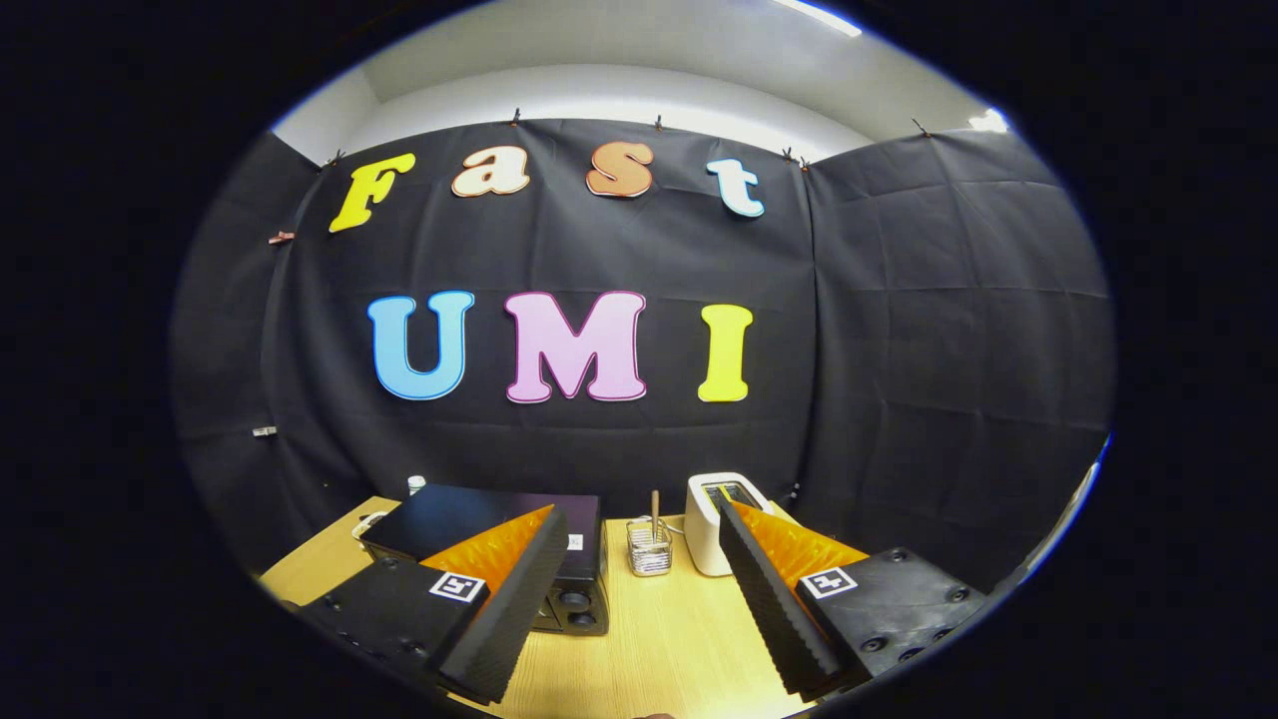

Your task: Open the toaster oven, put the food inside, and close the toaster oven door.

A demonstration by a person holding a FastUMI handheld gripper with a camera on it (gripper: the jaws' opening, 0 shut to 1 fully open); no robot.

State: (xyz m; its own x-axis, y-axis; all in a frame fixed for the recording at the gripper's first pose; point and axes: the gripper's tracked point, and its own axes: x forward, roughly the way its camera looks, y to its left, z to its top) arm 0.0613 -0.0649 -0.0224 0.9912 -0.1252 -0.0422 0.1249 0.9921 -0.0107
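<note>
On the wooden counter [659,639], the black toaster oven [479,524] sits behind the left finger, its door hidden. A wire utensil holder [649,549] and a white pop-up toaster [714,519] stand further right. The tongs [639,599] hover apart, holding nothing, raised as if for approach.

The toaster oven [499,534] is black with a dark glossy top, and beside it the slot toaster [711,524] is white. They stand on a pale yellow wood-grain surface [659,629], where a small wire basket [649,551] shows silvery mesh. The booth's wall [949,330] behind is black cloth, creased in a grid of squares.
</note>
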